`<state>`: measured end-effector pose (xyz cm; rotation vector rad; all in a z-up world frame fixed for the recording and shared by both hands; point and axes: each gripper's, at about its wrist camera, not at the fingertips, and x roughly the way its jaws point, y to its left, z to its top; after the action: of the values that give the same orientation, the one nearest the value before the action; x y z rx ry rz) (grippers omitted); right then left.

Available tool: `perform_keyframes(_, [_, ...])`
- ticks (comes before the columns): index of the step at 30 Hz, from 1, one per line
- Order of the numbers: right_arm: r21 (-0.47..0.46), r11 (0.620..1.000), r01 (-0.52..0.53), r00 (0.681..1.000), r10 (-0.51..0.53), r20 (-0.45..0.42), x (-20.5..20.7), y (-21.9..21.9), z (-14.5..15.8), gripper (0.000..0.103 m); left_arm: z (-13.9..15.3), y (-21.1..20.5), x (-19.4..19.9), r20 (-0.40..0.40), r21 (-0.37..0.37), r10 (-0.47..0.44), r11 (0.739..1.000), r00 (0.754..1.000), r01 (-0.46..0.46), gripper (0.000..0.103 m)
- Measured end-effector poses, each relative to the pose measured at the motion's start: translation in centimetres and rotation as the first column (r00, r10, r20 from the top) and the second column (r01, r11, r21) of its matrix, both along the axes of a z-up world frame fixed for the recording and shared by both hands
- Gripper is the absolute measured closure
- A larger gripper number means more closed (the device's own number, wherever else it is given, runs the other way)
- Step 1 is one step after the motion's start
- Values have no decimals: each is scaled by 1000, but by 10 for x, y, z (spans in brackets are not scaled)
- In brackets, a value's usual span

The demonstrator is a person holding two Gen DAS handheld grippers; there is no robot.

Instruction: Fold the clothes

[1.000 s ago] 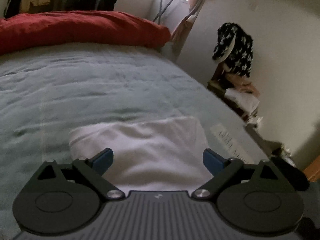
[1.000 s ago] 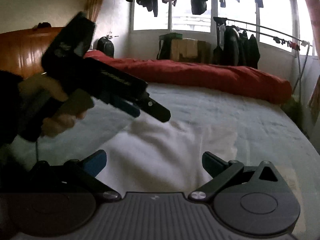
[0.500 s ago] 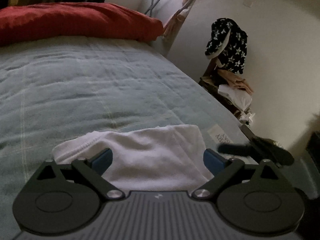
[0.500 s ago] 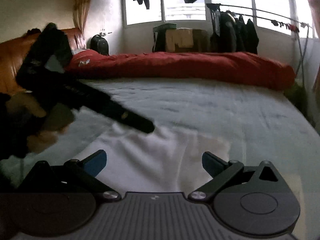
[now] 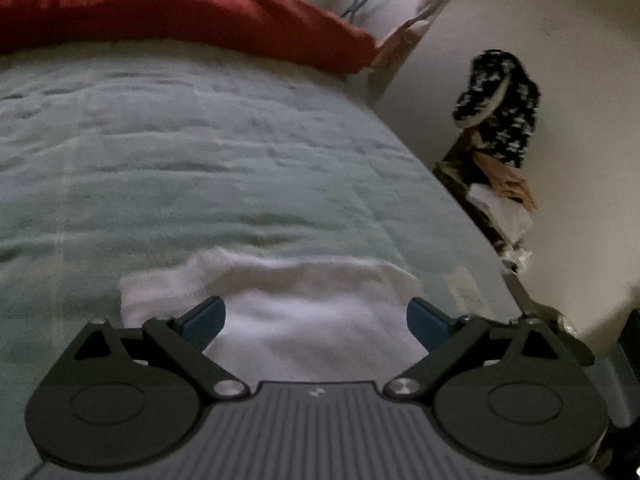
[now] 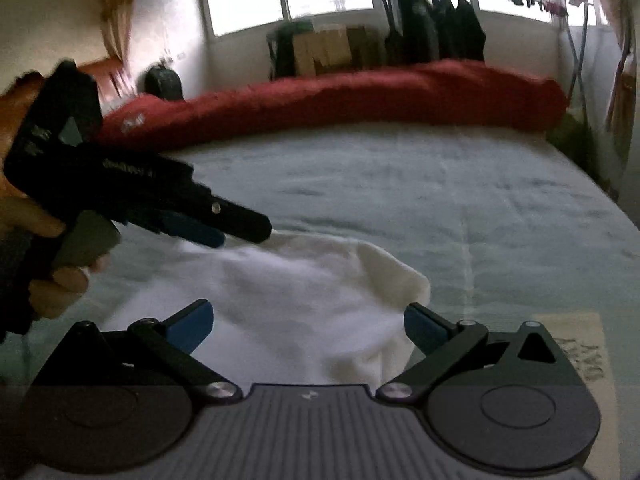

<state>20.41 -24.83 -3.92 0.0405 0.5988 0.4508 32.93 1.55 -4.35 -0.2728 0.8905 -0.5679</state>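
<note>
White cotton garment [image 5: 316, 320], partly folded, lies on the pale green quilted bed [image 5: 224, 168] just ahead of both my tongs, with bare quilt beyond it up to the long red rolled duvet [image 6: 340, 104] at the far edge. My left tongs [image 5: 316, 316] hang spread wide over its near edge, pinching nothing. My right tongs [image 6: 308, 324] are spread too, with my left hand [image 6: 48, 248] and its tool crossing over the cloth's far left side.

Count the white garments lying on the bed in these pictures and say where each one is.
1. A white garment lies on the near part of the pale green bed, under both open hand-held grippers. More could be hidden below the camera bodies.
</note>
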Motion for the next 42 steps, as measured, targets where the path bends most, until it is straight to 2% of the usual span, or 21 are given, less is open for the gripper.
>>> perform_keyframes(2, [15,1000,6,1000,-7,22,-24,-4,10,0,7,7,-26,-16,-23,-7,1000,1000,7,6])
perform_keyframes(6, [31,999,15,1000,-15,-1,-56,-1,3,0,3,14,-73,-32,-88,-20,996,999,18,4])
perform_keyframes(10, [36,999,11,999,-10,-47,-79,6,-9,0,-27,14,-77,-103,-92,31,995,994,-40,5])
perform_keyframes(12, [26,1000,12,999,-11,-52,-85,7,-8,0,-23,18,-82,-110,-142,68,986,992,-84,5])
perform_keyframes(16, [36,999,29,999,-28,-43,-95,0,-5,0,5,16,-106,-49,-191,37,980,998,-46,4])
perform_keyframes(19, [47,998,42,998,-39,-54,-97,-3,-8,0,-1,9,-117,-94,-179,13,983,995,-29,3])
perform_keyframes(22, [45,997,55,996,-52,-65,-94,-1,-12,0,-25,0,-123,-174,-78,54,995,983,-68,4])
perform_keyframes(26, [-7,999,44,997,-45,-63,-100,4,-14,0,-15,3,-134,-144,-110,36,993,989,-52,4])
perform_keyframes(30, [2,1000,25,999,-25,-47,-107,2,-10,0,1,0,-144,-95,-77,38,996,995,-46,3])
perform_keyframes(34, [21,1000,16,998,-14,-63,-108,4,-12,0,-20,1,-143,-192,-71,56,995,980,-71,3])
perform_keyframes(35, [15,1000,13,997,-12,-74,-108,5,-14,0,-20,2,-145,-192,-72,62,994,979,-77,3])
perform_keyframes(38, [3,1000,11,997,-11,-77,-110,9,-15,0,-12,6,-151,-156,-81,74,993,985,-87,3])
perform_keyframes(42, [56,998,-42,998,45,-47,-111,14,-8,0,-3,9,-151,-110,-102,81,991,991,-92,3])
